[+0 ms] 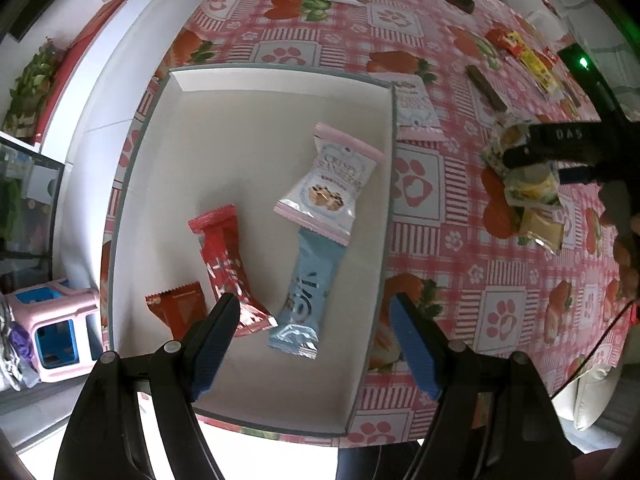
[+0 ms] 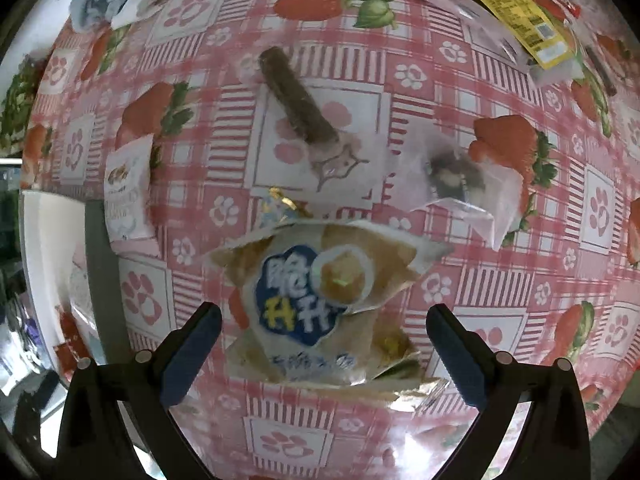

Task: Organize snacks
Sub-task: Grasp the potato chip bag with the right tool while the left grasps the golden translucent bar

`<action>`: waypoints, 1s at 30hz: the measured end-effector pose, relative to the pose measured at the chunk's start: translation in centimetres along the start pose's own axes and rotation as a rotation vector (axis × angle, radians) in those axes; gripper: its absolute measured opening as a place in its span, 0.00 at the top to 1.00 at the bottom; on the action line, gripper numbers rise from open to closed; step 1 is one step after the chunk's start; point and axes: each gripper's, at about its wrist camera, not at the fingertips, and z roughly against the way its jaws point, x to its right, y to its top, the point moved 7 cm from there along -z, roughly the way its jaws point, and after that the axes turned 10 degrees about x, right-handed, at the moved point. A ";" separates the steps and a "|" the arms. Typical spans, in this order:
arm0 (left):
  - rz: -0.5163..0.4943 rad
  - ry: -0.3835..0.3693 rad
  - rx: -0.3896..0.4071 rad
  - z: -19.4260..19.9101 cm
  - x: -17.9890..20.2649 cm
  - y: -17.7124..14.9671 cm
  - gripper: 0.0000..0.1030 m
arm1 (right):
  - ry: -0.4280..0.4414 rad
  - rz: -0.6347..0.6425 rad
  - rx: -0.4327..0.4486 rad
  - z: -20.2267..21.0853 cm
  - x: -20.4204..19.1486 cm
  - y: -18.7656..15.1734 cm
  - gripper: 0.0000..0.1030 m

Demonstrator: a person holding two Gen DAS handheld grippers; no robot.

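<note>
Tray (image 1: 280,80): white, shallow, grey-rimmed, on the strawberry cloth (image 1: 460,280); the sorting target, by my reading.
Tray contents: red bar (image 1: 226,256), blue bar (image 1: 310,284), pink-edged pouch (image 1: 332,188), orange packet (image 1: 180,308); all lie flat, the pouch's lower edge overlapping the blue bar.
Left gripper (image 1: 316,332): spread wide, empty, hanging over the near end of the tray.
Right gripper (image 2: 324,344): spread wide, nothing clasped, hovering over the yellow pile.
Yellow pile (image 2: 320,292): several loose cracker packets stacked crookedly on the cloth, well right of the tray, the top one with a blue label.
Other loose snacks: brown stick (image 2: 298,100), clear packet (image 2: 456,176), white pouch (image 2: 128,188) just beside the tray's rim, yellow and red wrappers (image 2: 516,12) at the far edge.
Risk, double pick: the fingers straddle the whole stack; closing here may catch two packets or only a flap.
Risk, slip: glossy film, air-filled; a pinch on the crimped edge could slide out in transit.
Risk, crush: hard closure likely breaks the crackers inside.
Risk, scatter: a low approach may shove the under-packets aside.
Risk, collision: both grippers converging over the tray may bump.
</note>
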 end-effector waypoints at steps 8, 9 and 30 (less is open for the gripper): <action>-0.069 -0.023 -0.024 -0.5 3.8 -0.2 0.22 | 0.058 -0.064 -0.001 0.3 5.4 -1.0 0.44; -0.082 -0.031 -0.025 -0.5 4.5 0.0 0.22 | 0.059 -0.077 0.001 0.4 6.6 -1.6 0.44; -0.015 -0.194 -0.199 -4.4 19.7 2.1 0.22 | 0.014 -0.374 -0.062 -0.9 26.9 -14.9 0.10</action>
